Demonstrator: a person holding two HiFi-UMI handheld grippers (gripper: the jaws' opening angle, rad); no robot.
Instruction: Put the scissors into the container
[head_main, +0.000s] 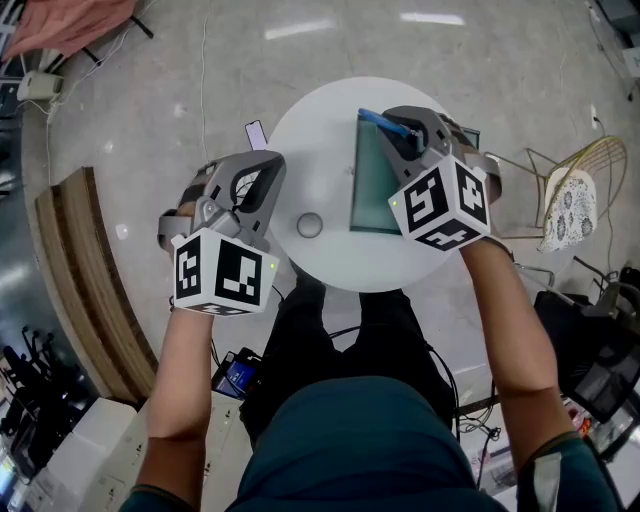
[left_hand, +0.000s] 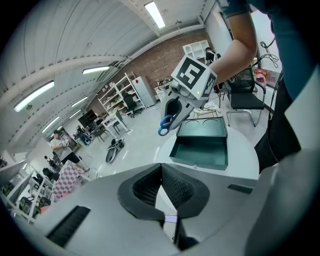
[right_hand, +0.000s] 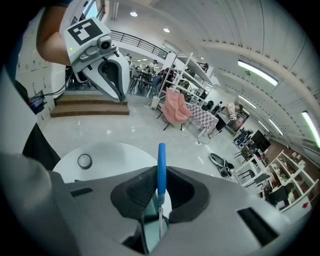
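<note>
The scissors (head_main: 378, 121), blue-handled, are clamped in my right gripper (head_main: 402, 132), which is shut on them above the far end of the dark green container (head_main: 368, 195). In the right gripper view the blue handle (right_hand: 161, 165) stands upright between the pads, with the thin blade pointing down at the container (right_hand: 149, 227). From the left gripper view, the scissors (left_hand: 165, 124) hang over the open container (left_hand: 200, 150). My left gripper (head_main: 258, 172) hovers over the left edge of the table, shut with nothing in it (left_hand: 161, 172).
The round white table (head_main: 320, 140) carries a small grey round object (head_main: 310, 225) left of the container, also seen in the right gripper view (right_hand: 84, 160). A phone (head_main: 256, 132) lies at the table's far left edge. A wire chair (head_main: 580, 190) stands to the right.
</note>
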